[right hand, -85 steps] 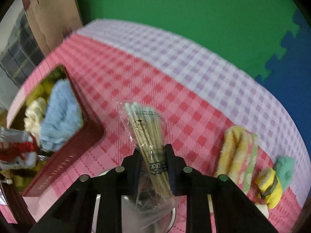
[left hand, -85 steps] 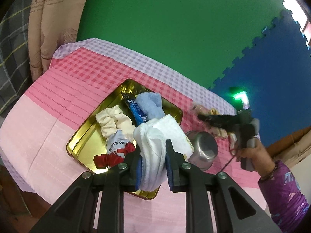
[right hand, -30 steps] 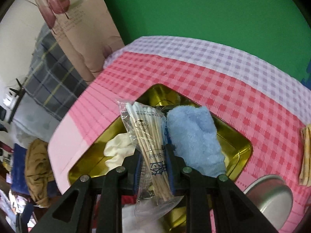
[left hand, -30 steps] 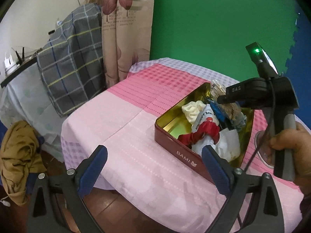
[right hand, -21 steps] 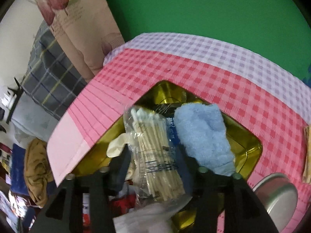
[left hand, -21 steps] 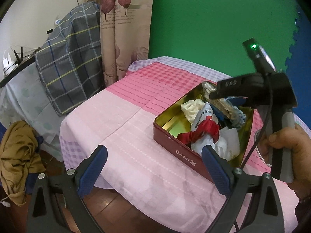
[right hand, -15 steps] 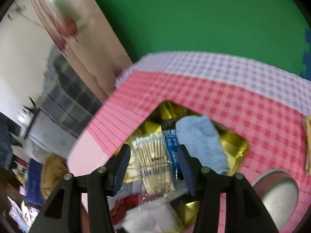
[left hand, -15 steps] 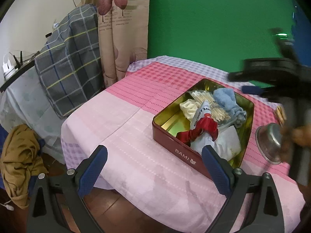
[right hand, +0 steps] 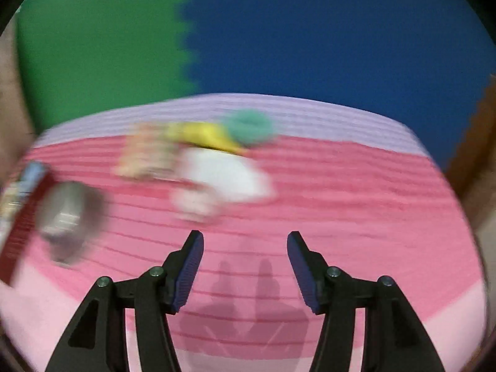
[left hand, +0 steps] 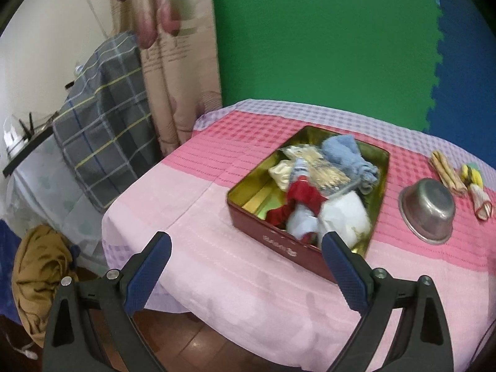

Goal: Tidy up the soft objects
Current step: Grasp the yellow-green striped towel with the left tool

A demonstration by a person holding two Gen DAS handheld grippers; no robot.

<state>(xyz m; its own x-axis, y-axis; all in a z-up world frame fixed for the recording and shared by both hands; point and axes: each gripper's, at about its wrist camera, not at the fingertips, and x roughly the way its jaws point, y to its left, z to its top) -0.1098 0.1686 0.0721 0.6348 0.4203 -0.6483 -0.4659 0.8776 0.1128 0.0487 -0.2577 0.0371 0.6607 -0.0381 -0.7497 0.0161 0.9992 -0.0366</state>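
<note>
Ahead of the left gripper (left hand: 245,257), jaws wide apart and empty, a pink checked worktop (left hand: 217,266) meets green and blue wall mats (left hand: 325,37). The right gripper (right hand: 245,263) is opening, nothing between its jaws.

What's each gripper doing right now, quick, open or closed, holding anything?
Left gripper: open wide, holding nothing.
Right gripper: jaws opening, nothing between them.
</note>
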